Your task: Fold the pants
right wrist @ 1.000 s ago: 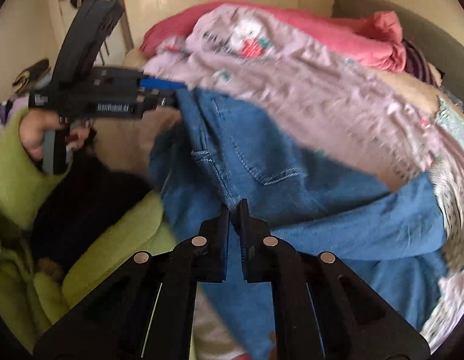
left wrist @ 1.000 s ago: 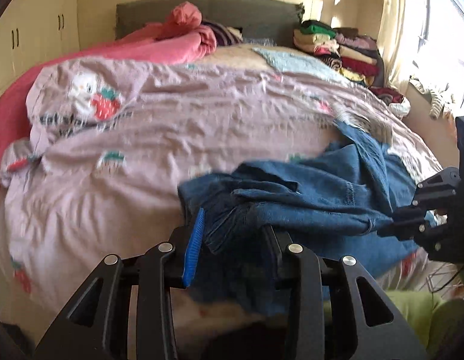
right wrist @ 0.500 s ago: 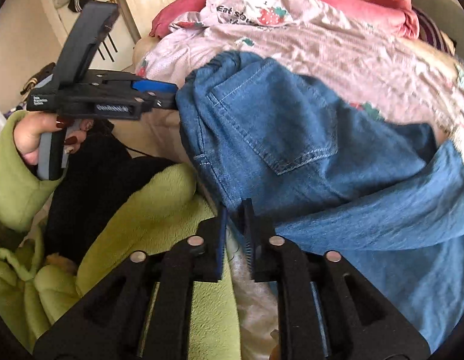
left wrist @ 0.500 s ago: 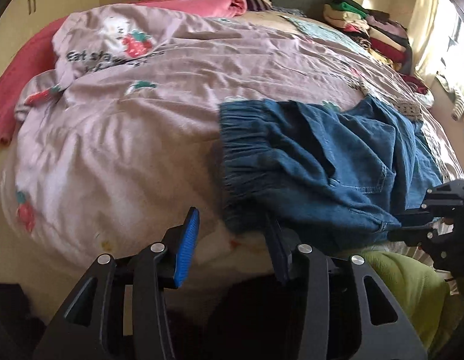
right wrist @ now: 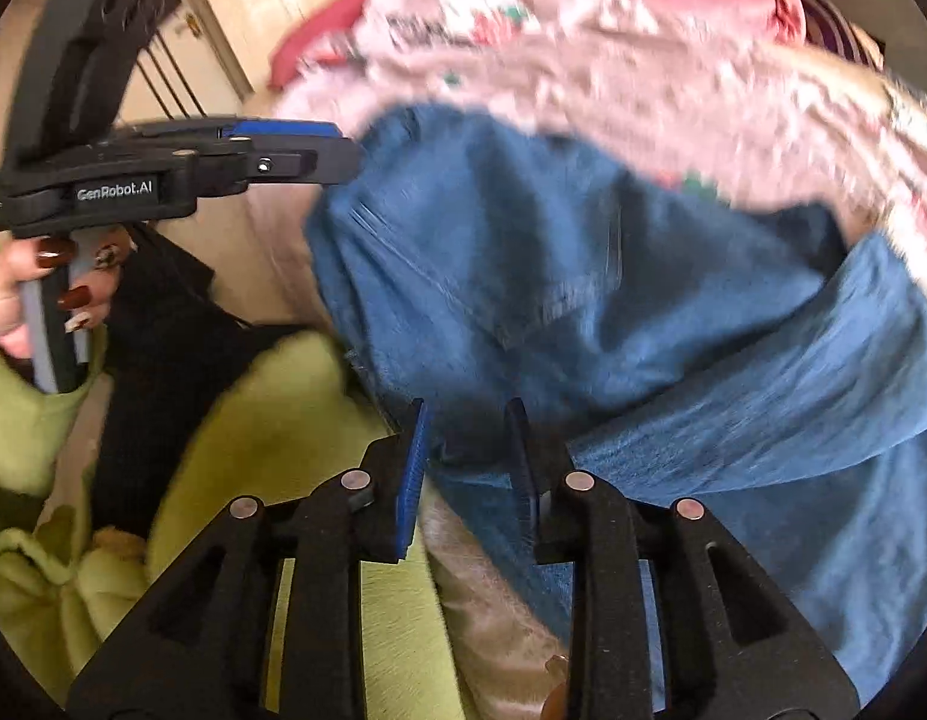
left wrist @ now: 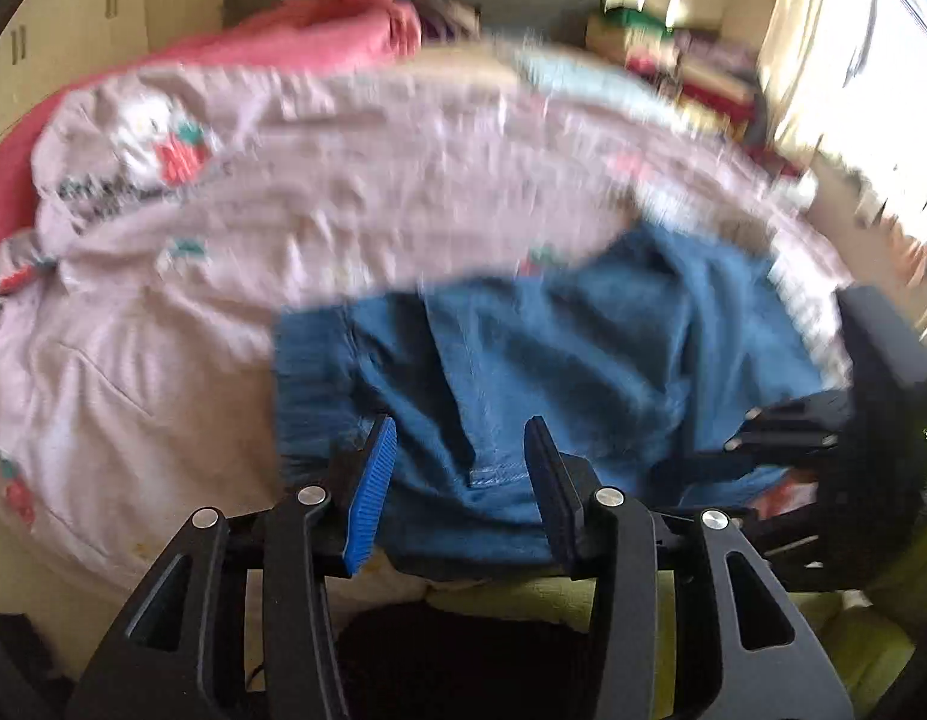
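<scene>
Blue denim pants (left wrist: 553, 348) lie crumpled on the pink patterned bedcover (left wrist: 283, 180), near its front edge. In the left wrist view my left gripper (left wrist: 460, 468) stands open over the near hem, denim between the pads but not pinched. The right gripper (left wrist: 781, 432) shows at the pants' right edge. In the right wrist view my right gripper (right wrist: 468, 456) has its jaws opening, a dark fold of the pants (right wrist: 553, 252) loose between them. The left gripper (right wrist: 295, 150) reaches in at the waistband, held by a hand (right wrist: 19, 288). Both views are motion-blurred.
A person's green fleece garment (right wrist: 271, 408) and black clothing fill the space below the bed edge. A pink blanket (left wrist: 319, 48) is bunched at the headboard. Stacked folded clothes (left wrist: 673, 60) sit at the far right beside a bright window (left wrist: 871, 60).
The pants dropped from a held bunch to lying spread on the bed. My left jaws widened and let go; my right jaws went from shut to parted. Both grippers dipped toward the near hem.
</scene>
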A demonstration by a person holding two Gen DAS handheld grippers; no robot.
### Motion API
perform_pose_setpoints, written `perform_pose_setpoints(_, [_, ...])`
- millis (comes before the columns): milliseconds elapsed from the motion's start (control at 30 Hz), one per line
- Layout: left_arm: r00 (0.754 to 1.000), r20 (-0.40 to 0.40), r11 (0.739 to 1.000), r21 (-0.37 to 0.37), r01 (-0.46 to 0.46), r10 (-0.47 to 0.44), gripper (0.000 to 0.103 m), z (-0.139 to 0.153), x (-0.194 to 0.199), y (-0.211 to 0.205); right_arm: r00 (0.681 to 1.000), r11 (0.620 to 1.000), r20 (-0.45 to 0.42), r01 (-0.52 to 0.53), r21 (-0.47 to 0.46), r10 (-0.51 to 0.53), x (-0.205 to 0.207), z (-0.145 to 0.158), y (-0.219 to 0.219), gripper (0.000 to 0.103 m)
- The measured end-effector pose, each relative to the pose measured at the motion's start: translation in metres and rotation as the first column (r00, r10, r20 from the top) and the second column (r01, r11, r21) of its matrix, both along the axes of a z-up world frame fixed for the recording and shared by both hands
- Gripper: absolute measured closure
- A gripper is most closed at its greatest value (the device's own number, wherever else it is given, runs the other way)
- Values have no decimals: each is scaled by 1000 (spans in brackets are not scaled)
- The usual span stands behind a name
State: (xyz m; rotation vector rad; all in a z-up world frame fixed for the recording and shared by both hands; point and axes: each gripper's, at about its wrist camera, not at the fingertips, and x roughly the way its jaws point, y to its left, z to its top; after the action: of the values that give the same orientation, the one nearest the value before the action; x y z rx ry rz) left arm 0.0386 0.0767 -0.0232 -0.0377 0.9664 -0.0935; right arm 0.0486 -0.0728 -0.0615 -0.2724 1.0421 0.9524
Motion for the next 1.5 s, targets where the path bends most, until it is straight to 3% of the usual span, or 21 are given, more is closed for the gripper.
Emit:
perform_pose_setpoints(67, [999,-51,1000,21,-8,9,60,-23,6,-1,1000,1000,-27,10,18,-10,2,-4,-4,80])
perform_pose_setpoints(133, [999,-43,1000,6,-5,6,60,-30,6,0,999,999,-38,30,32,-28,5,2,-11,79])
perform_pose_setpoints(200, [999,-33,1000,1,-4,4,59,-23,3,0,999,995,9,46,88,-47,8,27,-26,77])
perform_pose_setpoints(267, [1000,-3,1000,-30,7,-7,52,-5,0,1,991,984,61,110,144,-120,22,52,-46,63])
perform_pose_setpoints(333, [999,40,998,-58,29,-27,43,14,1,-2,960,962,129,229,151,-248,51,75,-71,60])
perform_pose_setpoints(433, [992,83,992,-82,97,-91,41,32,12,-22,899,915,168,392,97,-403,103,89,-93,56])
perform_pose_setpoints(500, [984,81,979,-114,168,-159,37,34,22,-43,878,889,141,454,64,-458,137,87,-101,53])
perform_pose_setpoints(667, [950,38,939,-146,311,-309,36,14,43,-93,831,830,85,555,-53,-550,208,61,-99,53])
perform_pose_setpoints(800, [926,-12,911,-182,369,-378,37,-7,59,-117,815,806,54,580,-117,-577,240,43,-89,53])
perform_pose_setpoints(967, [889,-41,876,-196,440,-456,37,-28,75,-140,758,739,54,647,-186,-650,269,20,-90,51])
perform_pose_setpoints(1000, [883,-44,870,-201,451,-468,38,-32,80,-144,752,731,65,655,-191,-656,271,17,-90,56])
perform_pose_setpoints(1033, [879,-46,866,-203,458,-475,38,-36,83,-147,749,726,81,659,-194,-658,270,17,-93,77])
perform_pose_setpoints(1067, [876,-51,864,-201,461,-480,40,-39,87,-148,748,728,81,661,-182,-659,270,18,-97,92])
perform_pose_setpoints(1100, [873,-52,862,-196,467,-485,43,-40,92,-149,743,730,73,667,-148,-665,266,23,-104,96])
perform_pose_setpoints(1133, [871,-45,861,-186,474,-489,51,-41,93,-148,733,725,67,679,-117,-676,259,30,-112,97])
perform_pose_setpoints(1200, [866,-29,854,-186,486,-499,78,-39,98,-145,700,696,72,714,-71,-711,239,48,-132,98])
perform_pose_setpoints(1267, [850,-22,827,-246,505,-526,96,-36,102,-141,663,664,46,748,-9,-747,213,70,-155,98])
perform_pose_setpoints(1400, [830,5,813,-201,547,-557,100,-19,86,-142,602,602,24,795,75,-798,159,103,-198,98])
perform_pose_setpoints(1500, [822,28,815,-121,567,-568,101,-3,71,-139,570,567,14,815,122,-822,116,116,-231,98])
